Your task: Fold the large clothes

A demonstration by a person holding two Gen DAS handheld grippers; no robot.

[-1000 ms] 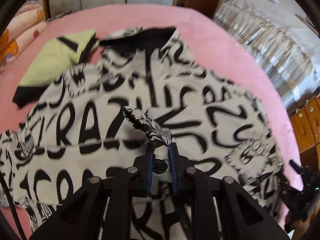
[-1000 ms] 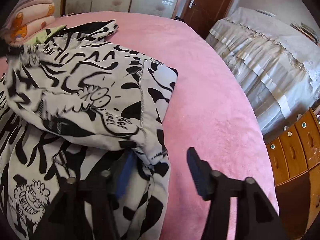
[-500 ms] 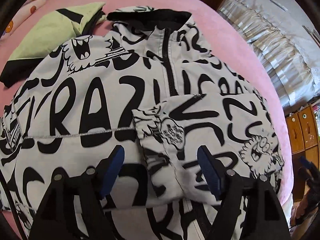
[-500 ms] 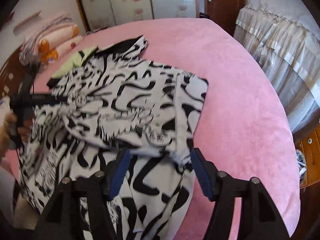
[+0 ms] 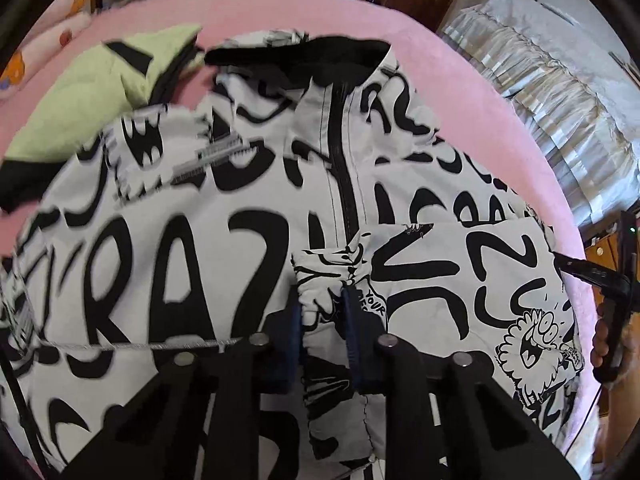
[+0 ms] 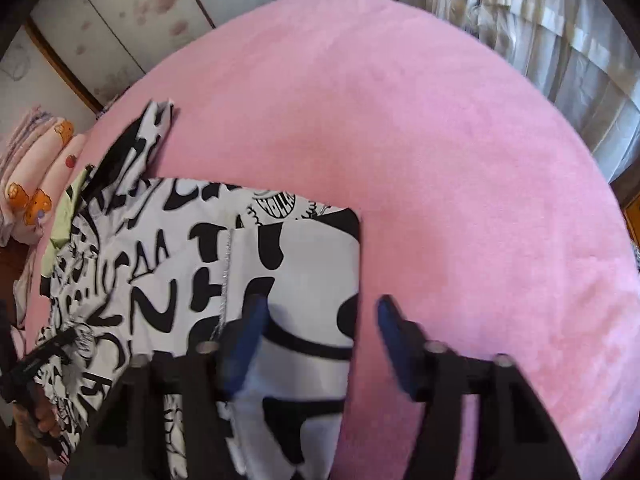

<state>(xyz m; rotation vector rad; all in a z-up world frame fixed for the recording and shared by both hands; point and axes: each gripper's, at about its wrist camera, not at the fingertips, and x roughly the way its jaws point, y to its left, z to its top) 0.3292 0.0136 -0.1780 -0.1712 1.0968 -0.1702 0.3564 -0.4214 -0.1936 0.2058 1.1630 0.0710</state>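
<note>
Pink bed (image 6: 440,160); green garment (image 5: 92,108) beside jacket (image 5: 200,240).

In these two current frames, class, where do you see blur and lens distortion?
Left wrist view: fisheye bends the pink bed into a dome; the jacket is smeared toward the left edge, sharper near the left tool. Right wrist view: motion blur softens the right tool and the jacket's far corner.

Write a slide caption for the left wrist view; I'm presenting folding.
Left gripper pinches the folded sleeve cuff of a black-and-white graffiti jacket on a pink bed.
</note>
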